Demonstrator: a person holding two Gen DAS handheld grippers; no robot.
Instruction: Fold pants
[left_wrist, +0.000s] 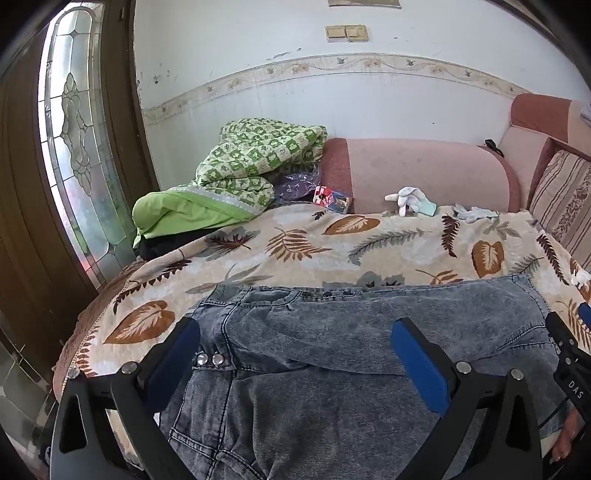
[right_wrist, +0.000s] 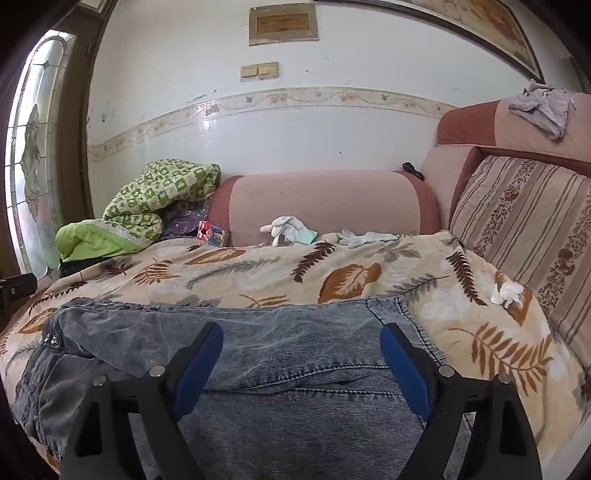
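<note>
Grey-blue washed denim pants (left_wrist: 332, 332) lie across the near part of a leaf-print blanket (left_wrist: 295, 240), waistband with metal studs at the left. They also show in the right wrist view (right_wrist: 280, 350), with a stitched hem edge at the right. My left gripper (left_wrist: 295, 343) is open, its blue-padded fingers spread over the waist end, holding nothing. My right gripper (right_wrist: 301, 350) is open over the other end of the pants, empty. The right gripper's edge shows at the far right of the left wrist view (left_wrist: 569, 354).
A green checked quilt (left_wrist: 251, 166) and green pillow lie at the back left. A pink bolster (left_wrist: 424, 173), white gloves (left_wrist: 410, 199) and a small box (left_wrist: 332, 199) sit along the back. A striped cushion (right_wrist: 524, 229) stands at the right, with a white tissue (right_wrist: 508, 291) beside it.
</note>
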